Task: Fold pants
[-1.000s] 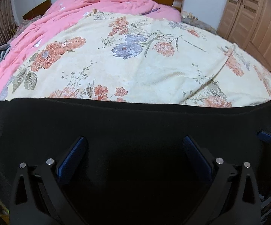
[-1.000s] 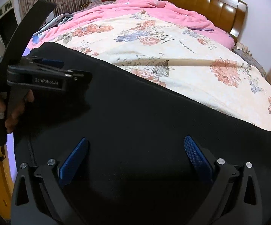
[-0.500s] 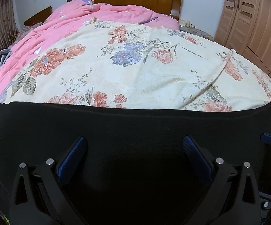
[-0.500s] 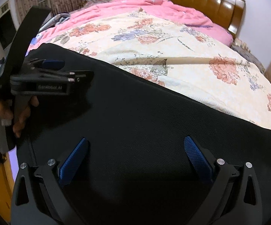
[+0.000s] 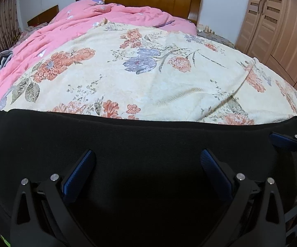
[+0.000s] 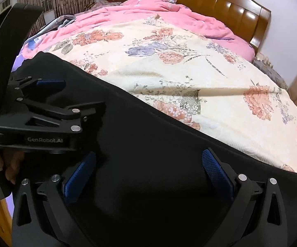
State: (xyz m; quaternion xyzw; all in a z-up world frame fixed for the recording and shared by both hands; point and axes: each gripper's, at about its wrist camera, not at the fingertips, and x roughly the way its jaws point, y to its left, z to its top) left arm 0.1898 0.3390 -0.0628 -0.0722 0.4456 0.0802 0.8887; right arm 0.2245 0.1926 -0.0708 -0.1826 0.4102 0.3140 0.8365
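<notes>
Pants (image 5: pixel 148 144), black and already laid as a wide flat panel, rest across the foot end of the bed, on the floral blanket (image 5: pixel 148 78). The far edge of the pants runs as a fairly straight line across the blanket, with the wooden headboard (image 5: pixel 140 0) well beyond it and a pink quilt (image 5: pixel 70 33) bunched between blanket and headboard.

The left gripper (image 5: pixel 147 165) hangs over the near part of the pants, its 2 blue-padded fingers spread wide with nothing between them. The right gripper (image 6: pixel 149 167) does the same over the pants' other side, also spread and empty. In the right wrist view the left gripper appears from the side, with a hand (image 6: pixel 2 162) on its handle, beside the pants' corner nearest the quilt. Whether any pad touches the cloth cannot be told; black fingers blend into black fabric.

Risks, as a judgement: the dark, soft cloth hides its own layers, so a pinch may catch only the top layer and the fold would come apart when lifted. Grabbing too deep could also take up the blanket beneath and drag it along. If the 2 grippers close at uneven points along the edge, the fold would likely land skewed. A wooden wardrobe (image 5: pixel 278 20) stands to the side of the headboard, well clear.
</notes>
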